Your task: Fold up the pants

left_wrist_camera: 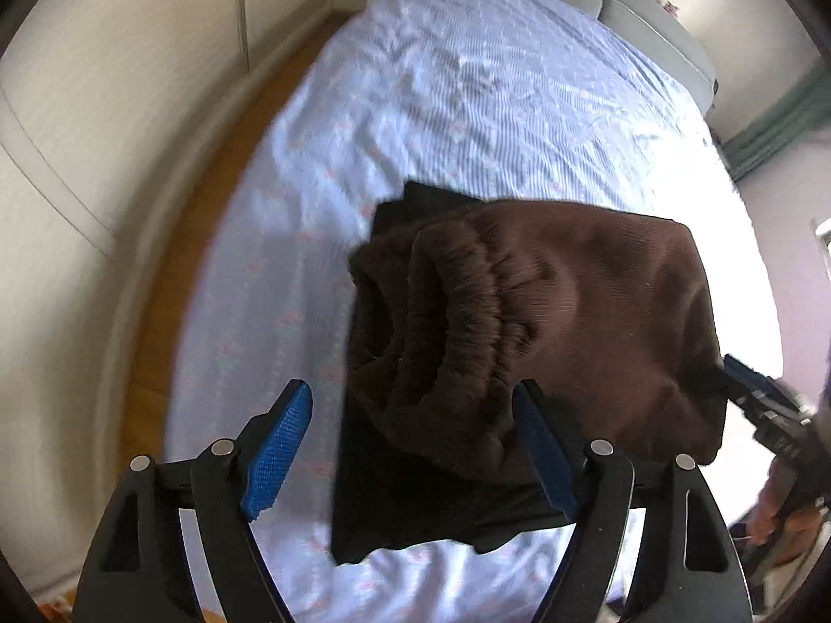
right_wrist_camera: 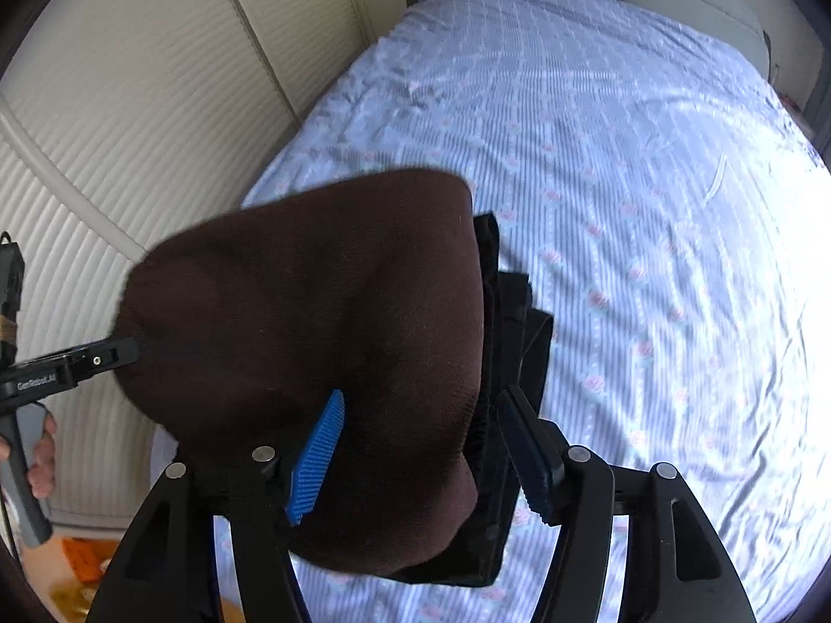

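Blue-padded fingers (left_wrist_camera: 283, 446) of the left gripper (left_wrist_camera: 415, 446) fill the bottom of the left wrist view, spread wide; the brown pants (left_wrist_camera: 545, 322) are draped across the gap, the elastic waistband (left_wrist_camera: 457, 301) bunched at centre frame, with the right-hand finger partly hidden by cloth. No pinch is visible, so the left claw is judged open with nothing clamped. In the right wrist view the right gripper (right_wrist_camera: 415, 451) is likewise spread at lower centre, brown cloth lying over its left pad and between the fingers; contact is seen, a closed grasp is not, so it is read as open too. The left gripper's tip is seen again at the left edge of that view, its tip at the cloth edge. The pants are already a compact multi-layer bundle, sitting on a darker black garment (left_wrist_camera: 415, 509) whose edges show below and at the bundle's right side in the right view. Whether the bundle is resting or slightly lifted cannot be told; motion blur is present. Both lie on the lower part of the blue floral bed sheet (left_wrist_camera: 467, 104), which fills the upper frame. Grippers are placed on opposite sides, probably to square up or press the final fold. Folding is judged near done.
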Action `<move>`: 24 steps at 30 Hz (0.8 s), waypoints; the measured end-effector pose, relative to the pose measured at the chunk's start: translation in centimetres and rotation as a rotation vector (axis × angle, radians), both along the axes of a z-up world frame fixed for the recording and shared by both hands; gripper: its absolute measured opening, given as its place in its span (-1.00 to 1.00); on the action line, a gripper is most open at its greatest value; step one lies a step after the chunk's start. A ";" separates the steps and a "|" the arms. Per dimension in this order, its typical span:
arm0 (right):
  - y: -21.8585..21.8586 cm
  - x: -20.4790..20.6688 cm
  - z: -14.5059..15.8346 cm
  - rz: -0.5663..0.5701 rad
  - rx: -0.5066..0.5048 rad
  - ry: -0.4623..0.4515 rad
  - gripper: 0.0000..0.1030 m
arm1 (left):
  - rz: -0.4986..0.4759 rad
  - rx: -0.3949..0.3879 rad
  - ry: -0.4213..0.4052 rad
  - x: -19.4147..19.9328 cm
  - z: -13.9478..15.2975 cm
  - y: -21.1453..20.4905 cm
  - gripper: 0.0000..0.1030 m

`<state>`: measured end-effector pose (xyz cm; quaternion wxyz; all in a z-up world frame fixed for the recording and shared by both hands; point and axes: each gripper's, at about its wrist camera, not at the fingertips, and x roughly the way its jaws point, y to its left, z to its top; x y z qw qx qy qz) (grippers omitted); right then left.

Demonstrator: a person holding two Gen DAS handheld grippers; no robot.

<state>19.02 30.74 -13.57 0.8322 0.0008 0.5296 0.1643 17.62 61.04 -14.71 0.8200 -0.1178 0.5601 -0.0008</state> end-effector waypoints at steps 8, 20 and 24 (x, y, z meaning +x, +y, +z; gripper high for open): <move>-6.2 -4.6 6.6 -0.036 0.004 -0.192 0.71 | 0.043 0.279 -0.252 -7.7 9.1 -7.8 0.84; -21.4 -15.5 14.3 -0.169 -0.031 -0.314 0.76 | -0.054 0.199 -0.441 -16.9 15.5 -27.3 1.00; -26.0 -19.2 16.3 -0.201 -0.055 -0.361 0.80 | -0.080 0.140 -0.460 -18.7 16.6 -31.8 1.00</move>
